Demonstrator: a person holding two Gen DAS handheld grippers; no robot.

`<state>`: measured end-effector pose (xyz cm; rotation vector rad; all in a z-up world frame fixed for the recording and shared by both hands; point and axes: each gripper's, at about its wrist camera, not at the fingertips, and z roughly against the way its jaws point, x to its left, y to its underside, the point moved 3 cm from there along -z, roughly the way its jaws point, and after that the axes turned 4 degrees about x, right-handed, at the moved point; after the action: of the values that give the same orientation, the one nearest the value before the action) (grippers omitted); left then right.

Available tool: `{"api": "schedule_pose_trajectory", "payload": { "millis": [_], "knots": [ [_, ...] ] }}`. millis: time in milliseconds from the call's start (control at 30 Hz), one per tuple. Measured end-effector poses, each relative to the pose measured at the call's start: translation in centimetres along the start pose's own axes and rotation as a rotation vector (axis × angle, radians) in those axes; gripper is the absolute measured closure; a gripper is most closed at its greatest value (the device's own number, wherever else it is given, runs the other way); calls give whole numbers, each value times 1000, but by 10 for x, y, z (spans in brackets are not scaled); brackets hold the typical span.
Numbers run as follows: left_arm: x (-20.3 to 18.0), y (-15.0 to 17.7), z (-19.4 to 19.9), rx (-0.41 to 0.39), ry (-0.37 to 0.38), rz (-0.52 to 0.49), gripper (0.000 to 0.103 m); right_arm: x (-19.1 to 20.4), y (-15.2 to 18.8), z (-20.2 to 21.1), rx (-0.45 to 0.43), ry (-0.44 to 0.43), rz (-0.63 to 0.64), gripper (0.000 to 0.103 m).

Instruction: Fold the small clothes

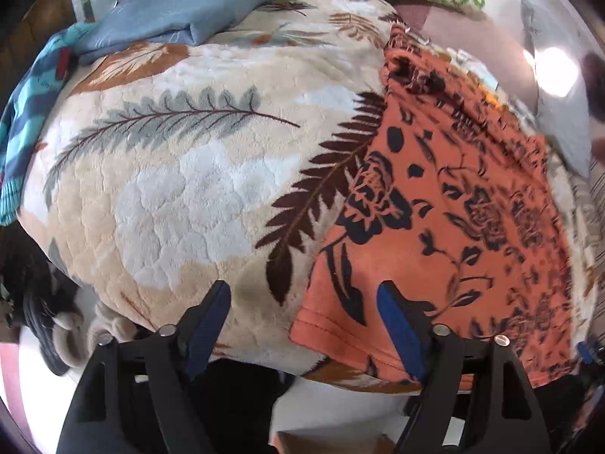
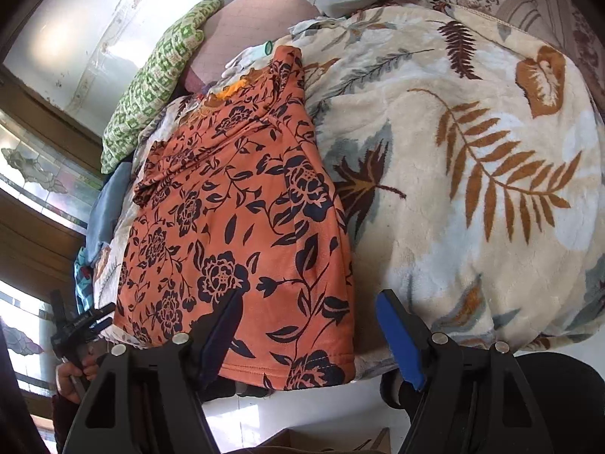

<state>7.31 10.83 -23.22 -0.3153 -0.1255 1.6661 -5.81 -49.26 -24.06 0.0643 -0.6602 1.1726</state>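
**INVENTORY: BED, COUNT BY KIND**

- Orange knit garment w/ dark navy floral print (image 2: 234, 204): 1 pc.
- Cream fleece blanket w/ fern and leaf print (image 1: 181, 196): 1.
- Green-and-white geometric-pattern cushion (image 2: 151, 83): 1.
- Plain grey-blue folded cloth (image 1: 181, 7): 1.
- Teal and navy striped knit item (image 1: 22, 121): 1, at blanket edge.
- Black two-finger grippers w/ blue pads: 2, i.e. left gripper (image 1: 304, 302), right gripper (image 2: 308, 304).
- Hand (image 2: 73, 372) on a gripper handle: 1 visible.
- Pale bundle behind orange garment: type unclear, not counted.
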Motion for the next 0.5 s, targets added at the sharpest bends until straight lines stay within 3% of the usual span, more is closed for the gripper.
{"api": "schedule_pose_trajectory", "payload": {
  "millis": [133, 200, 233, 333, 500],
  "knots": [
    [-1, 0, -3, -7, 34, -6, 56, -1, 2, -3, 18, 1, -9, 26],
    [-5, 2, -1, 2, 64, -29, 72, -2, 3, -6, 33, 10, -8, 26],
    [-7, 2, 0, 7, 86, -40, 75, -4, 3, -7, 37, 14, -14, 26],
    [-13, 3, -1, 15, 82, -85, 75, -12, 3, -12, 55, -5, -64, 26],
    [-12, 0, -4, 39, 134, -55, 61, -19, 4, -18, 69, -15, -97, 26]
  ]
}}
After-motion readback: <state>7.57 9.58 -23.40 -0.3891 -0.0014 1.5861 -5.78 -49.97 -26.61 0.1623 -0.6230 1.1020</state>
